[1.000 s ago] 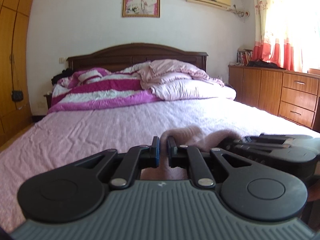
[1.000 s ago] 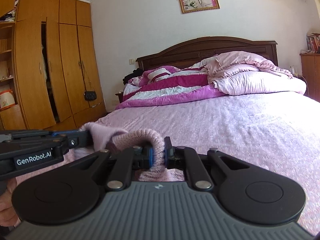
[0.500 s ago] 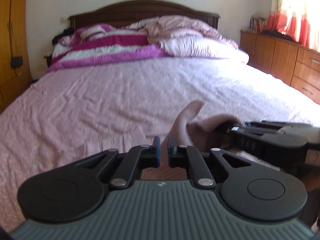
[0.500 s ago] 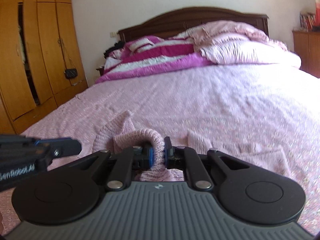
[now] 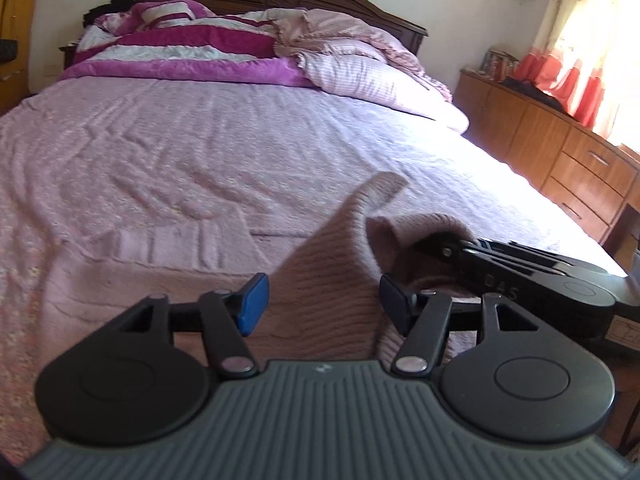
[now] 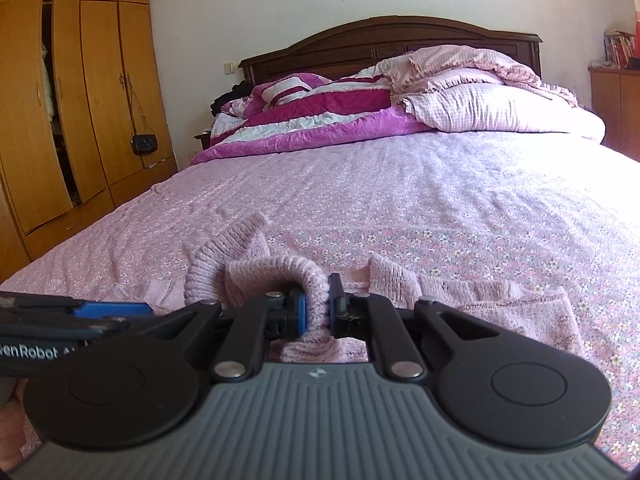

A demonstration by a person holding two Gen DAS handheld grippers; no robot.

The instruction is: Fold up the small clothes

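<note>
A small pink knitted garment (image 5: pixel 332 256) lies at the near edge of the bed (image 5: pixel 200 152), partly bunched up. My left gripper (image 5: pixel 320 300) is open, its jaws wide apart over the knit and holding nothing. My right gripper (image 6: pixel 318 308) is shut on a thick fold of the same garment (image 6: pixel 280 272). In the left wrist view the right gripper (image 5: pixel 500 264) lies just to the right, with the knit bunched at its tip. In the right wrist view the left gripper (image 6: pixel 100 316) reaches in from the left. The garment's flat part (image 6: pixel 480 300) spreads to the right.
The bed has a pink floral sheet (image 6: pixel 400 200). Purple-and-white quilts (image 6: pixel 312 120) and pink pillows (image 6: pixel 500 108) are piled at the headboard. A wooden wardrobe (image 6: pixel 80 100) stands to the left, a wooden dresser (image 5: pixel 560 148) to the right under the curtains.
My left gripper has opened and let go of the knit. Both grippers have come down toward the bed; the garment's corner now lies on the sheet. The right gripper keeps its hold.
</note>
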